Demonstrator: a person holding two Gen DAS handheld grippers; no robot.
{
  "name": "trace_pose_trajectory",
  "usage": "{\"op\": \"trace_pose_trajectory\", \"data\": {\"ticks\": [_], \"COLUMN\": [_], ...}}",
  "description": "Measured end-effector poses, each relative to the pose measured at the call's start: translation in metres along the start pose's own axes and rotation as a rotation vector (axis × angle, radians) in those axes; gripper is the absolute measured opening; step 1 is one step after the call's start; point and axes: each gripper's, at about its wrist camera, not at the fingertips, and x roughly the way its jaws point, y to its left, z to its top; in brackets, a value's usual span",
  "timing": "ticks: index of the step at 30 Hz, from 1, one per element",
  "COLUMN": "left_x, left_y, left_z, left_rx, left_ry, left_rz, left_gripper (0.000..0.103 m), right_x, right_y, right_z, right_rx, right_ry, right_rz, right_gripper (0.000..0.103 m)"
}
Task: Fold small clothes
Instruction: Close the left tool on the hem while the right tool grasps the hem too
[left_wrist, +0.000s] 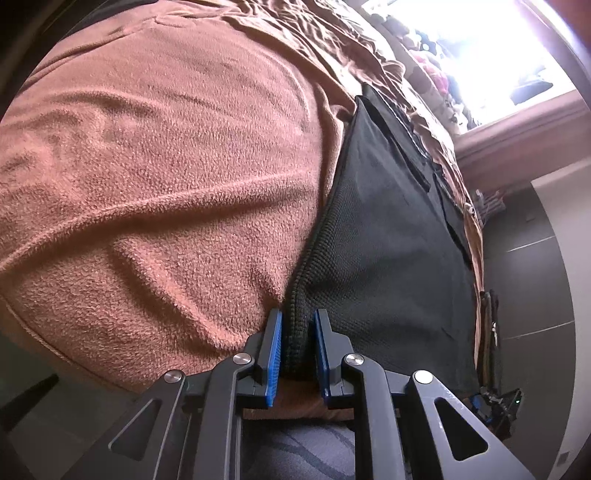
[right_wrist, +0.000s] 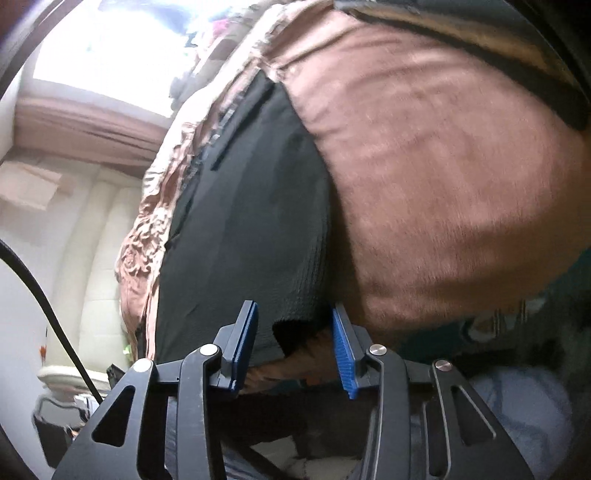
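the dark knit garment (left_wrist: 380, 236) lay flat on the brown fleece blanket (left_wrist: 166, 155) over the bed, near the bed's edge, and its long axis ran away from both grippers, from about six o'clock up toward twelve or one o'clock in each wrist view. in the left view the blanket spread off to nine and ten o'clock, with the bright window (left_wrist: 480, 48) out at one o'clock.

the left gripper (left_wrist: 298, 332) sat right at the near hem, jaws drawn narrow, blue pads clamped on the ribbed edge of the garment at its near corner. so that corner was held.

the right gripper (right_wrist: 293, 332) came in at the other near corner, jaws about half wide, the cloth's ragged edge lying between the pads but, as far as could be seen, not yet pinched; that view was smeared with motion.

both hands were at the near hem, the garment stretching straight ahead of them, so the fold looked set to go forward along that long axis once the right closed.

no brand, label or writing could be read anywhere.
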Motion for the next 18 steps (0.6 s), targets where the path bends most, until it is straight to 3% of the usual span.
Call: {"op": "trace_pose_trajectory", "data": {"ticks": [5,13,18], "left_x": [-0.001,-0.003,-0.003], "left_y": [0.001,0.0,-0.001], "left_z": [-0.001,-0.001,0.0], "left_rx": [-0.003,-0.005,-0.008], "left_ry": [0.0,-0.002,-0.001], "left_rz": [-0.006,-0.005,-0.032], "left_gripper": [0.017,0.017,0.017], "right_x": [0.014,-0.015,-0.01], "right_y": [0.003,0.004,0.009], "right_z": [0.004,0.009,0.004], "right_rx": [0.014,0.041,-0.01], "right_ry": [0.011,-0.129,-0.095], "right_rz": [-0.009,0.041,0.071], "right_gripper": [0.037,0.037,0.037]}}
